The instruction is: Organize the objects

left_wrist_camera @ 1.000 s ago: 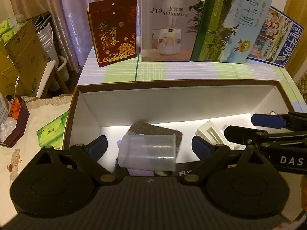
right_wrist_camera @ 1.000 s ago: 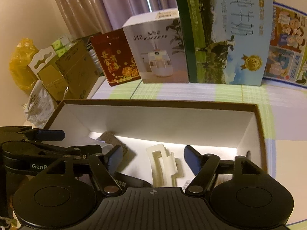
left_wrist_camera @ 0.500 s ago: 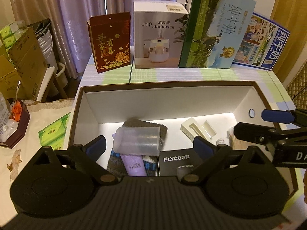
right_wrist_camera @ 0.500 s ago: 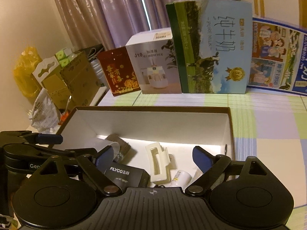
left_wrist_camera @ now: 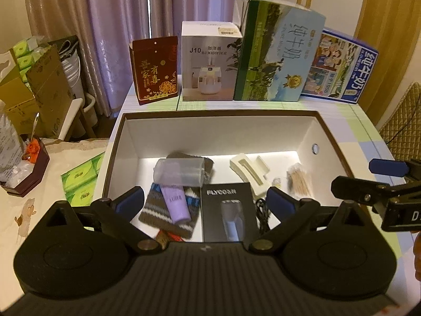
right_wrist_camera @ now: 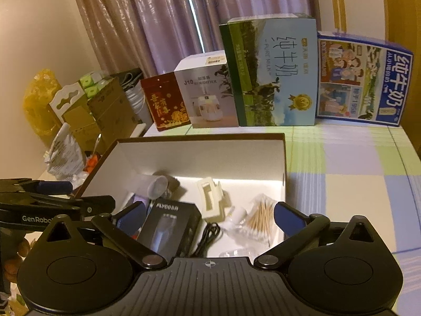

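A brown-rimmed white box holds a clear cup on its side. With it are a purple tube on a knitted cloth and a black FLYCO box. A white plastic holder, cotton swabs and a black cable also lie inside. My left gripper hangs open above the box's near side, empty. My right gripper hovers beside it, its jaws opening with nothing between them.
Along the table's back stand a red gift box, a humidifier carton, a green milk carton and a blue milk carton. Green tissue packs and cardboard boxes crowd the left. Checked tablecloth lies to the right.
Both grippers have drawn back and risen from the box, so more of its contents show. The right gripper's jaws have spread wider. The items inside have not moved.
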`<state>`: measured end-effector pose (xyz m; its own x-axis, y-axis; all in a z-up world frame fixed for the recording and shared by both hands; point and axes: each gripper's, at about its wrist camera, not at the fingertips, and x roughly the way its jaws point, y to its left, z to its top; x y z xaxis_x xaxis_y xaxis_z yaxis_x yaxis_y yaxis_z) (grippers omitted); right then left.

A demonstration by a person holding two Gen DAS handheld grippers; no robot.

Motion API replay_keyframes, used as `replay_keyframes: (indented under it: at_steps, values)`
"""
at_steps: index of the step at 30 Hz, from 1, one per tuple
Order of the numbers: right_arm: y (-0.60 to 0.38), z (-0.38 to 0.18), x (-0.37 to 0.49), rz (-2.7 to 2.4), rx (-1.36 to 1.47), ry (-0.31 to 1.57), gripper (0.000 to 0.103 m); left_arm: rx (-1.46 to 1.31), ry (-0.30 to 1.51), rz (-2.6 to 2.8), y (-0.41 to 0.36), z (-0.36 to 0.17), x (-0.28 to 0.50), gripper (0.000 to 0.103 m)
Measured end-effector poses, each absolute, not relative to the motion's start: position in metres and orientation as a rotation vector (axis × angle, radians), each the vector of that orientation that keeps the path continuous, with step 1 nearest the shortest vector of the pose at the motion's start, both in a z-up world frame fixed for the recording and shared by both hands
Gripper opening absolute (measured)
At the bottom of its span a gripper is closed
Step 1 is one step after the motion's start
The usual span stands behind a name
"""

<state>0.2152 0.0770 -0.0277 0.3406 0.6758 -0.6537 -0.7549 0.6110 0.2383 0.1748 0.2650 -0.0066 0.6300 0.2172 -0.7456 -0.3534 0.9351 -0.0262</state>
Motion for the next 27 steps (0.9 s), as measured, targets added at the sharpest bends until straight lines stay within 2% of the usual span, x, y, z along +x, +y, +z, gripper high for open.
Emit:
replay_keyframes:
  at_steps: [27]
  values:
    - [-0.073, -0.009, 0.148, 0.921, -0.11, 0.777, 0.101, -0.187, 0.771, 0.383, 0.129, 0.019, 0.066, 0.102]
